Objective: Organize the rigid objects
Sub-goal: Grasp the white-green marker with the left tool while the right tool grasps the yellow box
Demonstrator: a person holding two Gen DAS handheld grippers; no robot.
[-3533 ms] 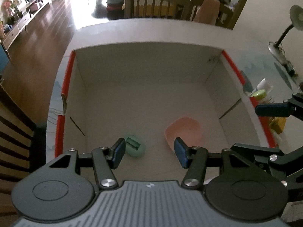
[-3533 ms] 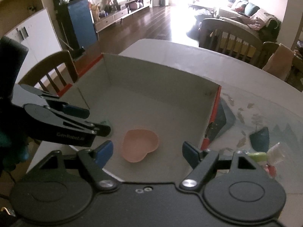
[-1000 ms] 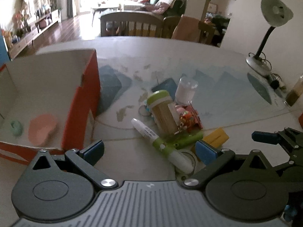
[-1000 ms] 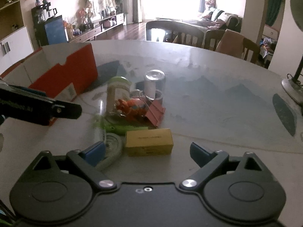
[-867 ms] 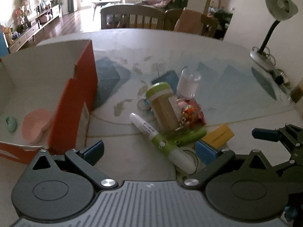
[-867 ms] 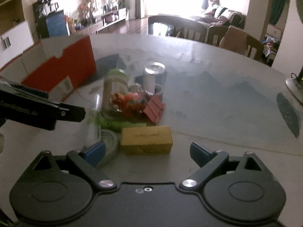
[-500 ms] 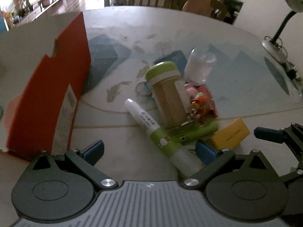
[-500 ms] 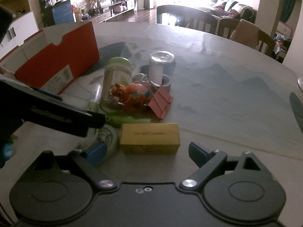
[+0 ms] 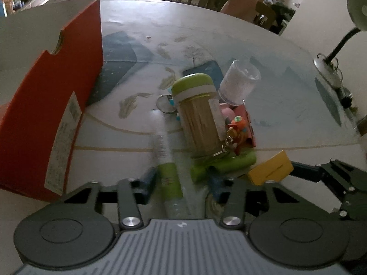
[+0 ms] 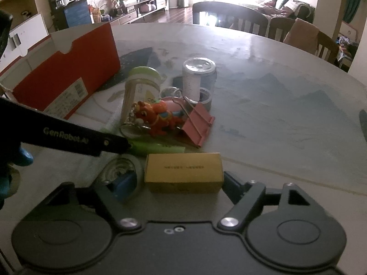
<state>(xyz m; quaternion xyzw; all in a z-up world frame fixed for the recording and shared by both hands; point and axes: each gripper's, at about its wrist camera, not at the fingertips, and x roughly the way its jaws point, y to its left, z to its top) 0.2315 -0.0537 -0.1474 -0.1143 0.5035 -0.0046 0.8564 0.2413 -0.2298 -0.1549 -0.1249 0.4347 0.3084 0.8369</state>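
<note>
Straddling the green-and-white tube [image 9: 168,176], the left tongs [image 9: 182,181] gape apart.

The right gripper [image 10: 176,184] straddles a yellow box [image 10: 184,171] on the bench [image 10: 275,105], fingers [image 10: 122,184] apart. Beyond lie an orange toy keychain [image 10: 158,116], a pink clip [image 10: 196,128] and a red carton [image 10: 68,78].
</note>
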